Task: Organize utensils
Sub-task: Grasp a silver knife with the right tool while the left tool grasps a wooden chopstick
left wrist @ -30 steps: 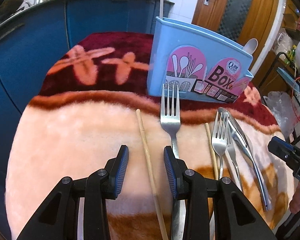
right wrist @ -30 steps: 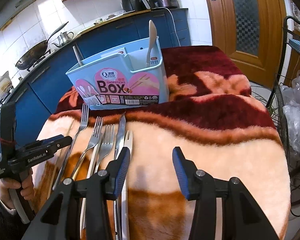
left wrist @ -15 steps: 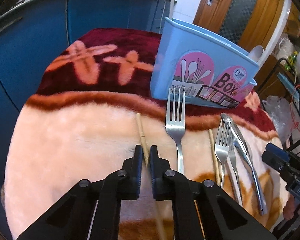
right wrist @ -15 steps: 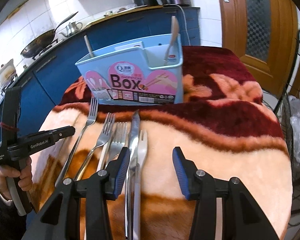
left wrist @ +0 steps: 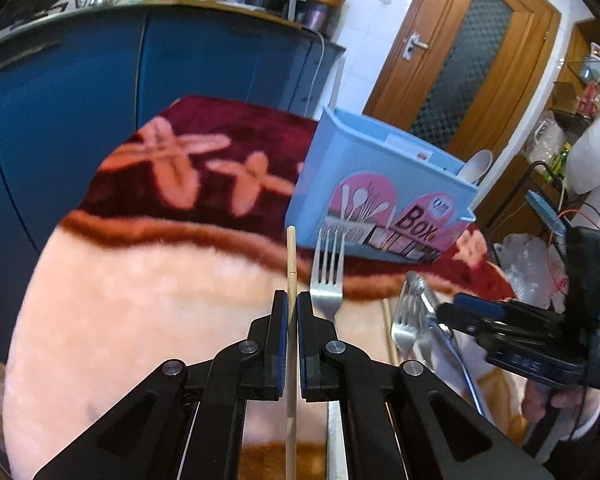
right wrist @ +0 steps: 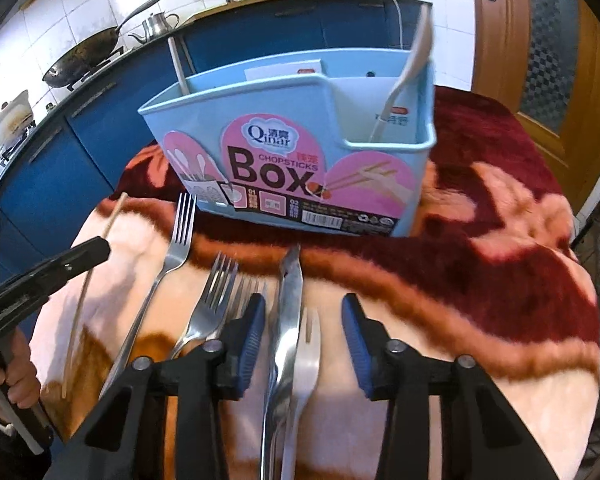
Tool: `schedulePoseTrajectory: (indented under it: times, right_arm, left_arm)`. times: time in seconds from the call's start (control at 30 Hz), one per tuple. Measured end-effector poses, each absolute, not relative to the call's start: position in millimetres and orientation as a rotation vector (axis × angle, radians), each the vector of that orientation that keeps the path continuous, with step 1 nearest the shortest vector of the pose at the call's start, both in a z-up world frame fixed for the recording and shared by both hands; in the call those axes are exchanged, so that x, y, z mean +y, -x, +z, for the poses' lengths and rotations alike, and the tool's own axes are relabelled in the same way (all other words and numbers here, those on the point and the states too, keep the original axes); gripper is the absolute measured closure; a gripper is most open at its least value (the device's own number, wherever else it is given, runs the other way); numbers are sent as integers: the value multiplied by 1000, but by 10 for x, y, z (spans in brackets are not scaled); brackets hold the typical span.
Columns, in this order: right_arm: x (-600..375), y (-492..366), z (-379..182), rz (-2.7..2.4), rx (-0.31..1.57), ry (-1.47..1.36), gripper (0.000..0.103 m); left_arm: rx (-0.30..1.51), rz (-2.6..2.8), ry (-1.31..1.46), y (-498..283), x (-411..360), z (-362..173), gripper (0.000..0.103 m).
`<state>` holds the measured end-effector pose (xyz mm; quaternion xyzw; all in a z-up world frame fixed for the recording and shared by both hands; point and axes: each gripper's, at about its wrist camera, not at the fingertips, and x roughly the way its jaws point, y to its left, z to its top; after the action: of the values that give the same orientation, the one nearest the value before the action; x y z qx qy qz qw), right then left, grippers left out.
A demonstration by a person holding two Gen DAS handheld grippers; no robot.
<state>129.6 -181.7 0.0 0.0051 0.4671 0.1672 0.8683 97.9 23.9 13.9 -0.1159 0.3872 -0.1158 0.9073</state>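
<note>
Utensils on a plush blanket (right wrist: 480, 280) in front of a light blue chopsticks box (right wrist: 300, 148).

The left gripper (left wrist: 292, 312) pinches a wooden chopstick (left wrist: 291, 256) between its closed pads. Beside it lie steel forks (right wrist: 176, 240), then a steel knife (right wrist: 290, 304) and a white plastic fork (right wrist: 307, 344), both between the right gripper (right wrist: 304, 320) fingers, which have just been narrowing, not touching. In the box, one chopstick (right wrist: 178, 68) stands at the left end and a pale spoon (right wrist: 408, 68) in the right compartment.

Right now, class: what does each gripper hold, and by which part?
The left gripper is shut on a wooden chopstick, partway along its shaft. The right gripper holds nothing; its jaws, just closing, straddle a metal knife and white fork.
</note>
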Motion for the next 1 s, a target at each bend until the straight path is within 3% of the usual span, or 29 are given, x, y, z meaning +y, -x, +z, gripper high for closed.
schedulePoseTrajectory:
  times: [0.07, 0.17, 0.5, 0.9, 1.0]
  right_arm:
    - [-1806, -1343, -22, 366, 987, -16, 70]
    - [-1795, -1384, -22, 399, 980, -28, 90]
    - [-2032, -1184, 273, 462, 858, -132, 91]
    - [-2496, -1161, 107, 238, 959, -71, 90]
    - [-2598, -1126, 80, 231, 986, -104, 84]
  left_arm:
    - [786, -245, 238, -979, 231, 170, 99]
    - [769, -259, 243, -969, 212, 204, 99]
    - [704, -283, 270, -923, 217, 347, 99]
    - [661, -293, 283, -861, 192, 438, 99]
    - [656, -293, 287, -862, 199, 447, 99]
